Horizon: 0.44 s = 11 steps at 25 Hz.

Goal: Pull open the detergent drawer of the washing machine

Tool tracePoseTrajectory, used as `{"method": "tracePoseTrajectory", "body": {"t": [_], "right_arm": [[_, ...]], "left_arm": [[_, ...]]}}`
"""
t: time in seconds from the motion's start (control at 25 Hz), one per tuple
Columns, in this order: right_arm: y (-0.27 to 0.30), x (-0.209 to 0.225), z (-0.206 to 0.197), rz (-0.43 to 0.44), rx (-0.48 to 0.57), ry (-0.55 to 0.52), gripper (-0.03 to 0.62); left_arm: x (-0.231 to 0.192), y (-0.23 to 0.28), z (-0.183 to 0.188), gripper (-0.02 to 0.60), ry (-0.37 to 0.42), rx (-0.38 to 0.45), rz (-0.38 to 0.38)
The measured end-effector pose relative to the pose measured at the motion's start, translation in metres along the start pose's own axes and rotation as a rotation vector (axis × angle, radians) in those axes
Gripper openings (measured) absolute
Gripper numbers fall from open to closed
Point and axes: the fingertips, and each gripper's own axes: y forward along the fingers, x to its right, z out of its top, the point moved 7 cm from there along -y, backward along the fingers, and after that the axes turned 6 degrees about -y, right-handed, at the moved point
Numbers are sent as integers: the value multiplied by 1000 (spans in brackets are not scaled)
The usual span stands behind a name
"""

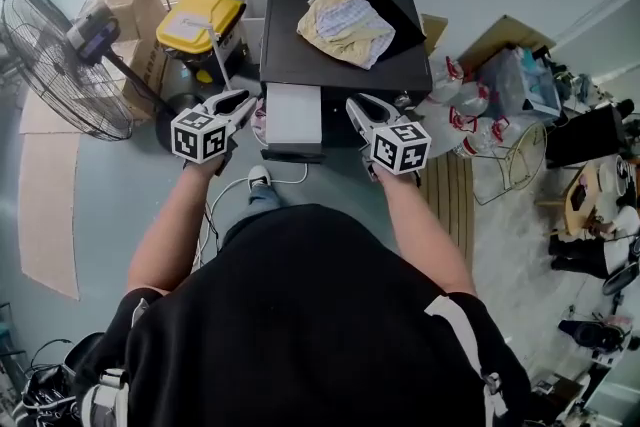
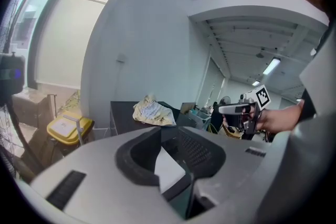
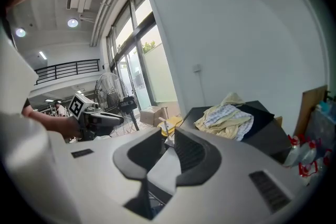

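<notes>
The black washing machine (image 1: 345, 65) stands against the wall in the head view. Its white detergent drawer (image 1: 293, 115) sticks out from the front left. My left gripper (image 1: 243, 101) hovers just left of the drawer, open and empty. My right gripper (image 1: 358, 105) hangs to the drawer's right, also open with nothing held. In the left gripper view the jaws of the left gripper (image 2: 168, 139) stand apart, with the white drawer (image 2: 168, 168) seen through the gap. In the right gripper view the right gripper (image 3: 165, 147) shows the same gap, with the drawer (image 3: 165, 165) beyond.
A heap of clothes (image 1: 345, 15) lies on the machine top. A standing fan (image 1: 60, 65) and a yellow-lidded bin (image 1: 200, 20) are at the left. Bottles (image 1: 460, 105) and a wire rack (image 1: 515, 160) crowd the right. A white cable (image 1: 235, 187) runs over the floor.
</notes>
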Motion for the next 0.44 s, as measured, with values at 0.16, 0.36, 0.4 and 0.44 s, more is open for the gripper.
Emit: {"method": "tracePoseTrajectory", "body": {"t": [0.16,0.36,0.4,0.44], "right_arm": [[-7,-4,-1,3,3,1,78],[-12,-10,-8,6,-1,9,78],[-13,-11,-9,5,-2,11,78],[-14,-12,-10,4,-2,13,78]], "left_arm": [[4,-6,-2,103,-4,13,7],[12,-14,-12,103,8,15,2],[13,-15,-15,103,8,11,2],[14,-17,-17,103,8,7,2]]}}
